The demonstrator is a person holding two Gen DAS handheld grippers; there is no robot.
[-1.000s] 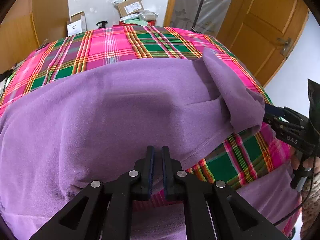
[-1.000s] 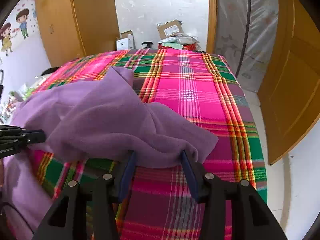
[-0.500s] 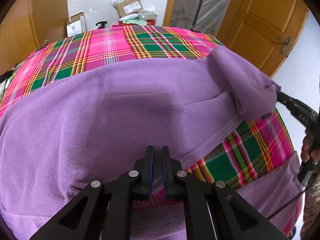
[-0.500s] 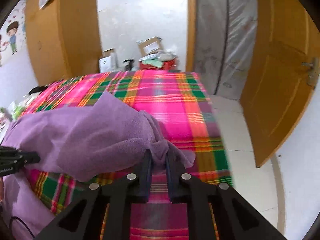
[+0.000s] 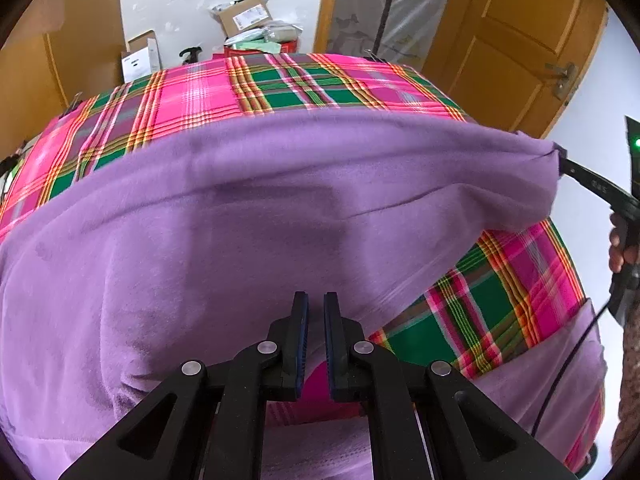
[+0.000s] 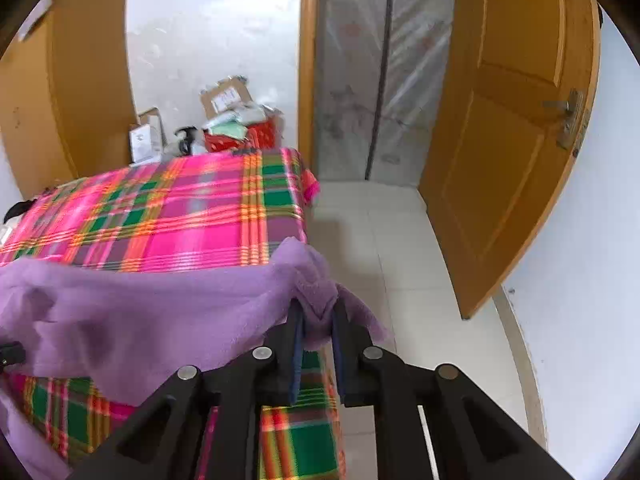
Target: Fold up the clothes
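Plaid table (image 6: 168,216) edge, purple garment (image 6: 160,312) overhanging floor (image 6: 400,264).

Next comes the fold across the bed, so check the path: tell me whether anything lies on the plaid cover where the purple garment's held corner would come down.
Nothing visible does. The right gripper pinches the garment corner, lifted off the bed's side. The plaid cover beyond it is bare; boxes sit past the far edge. The left gripper holds the near edge.
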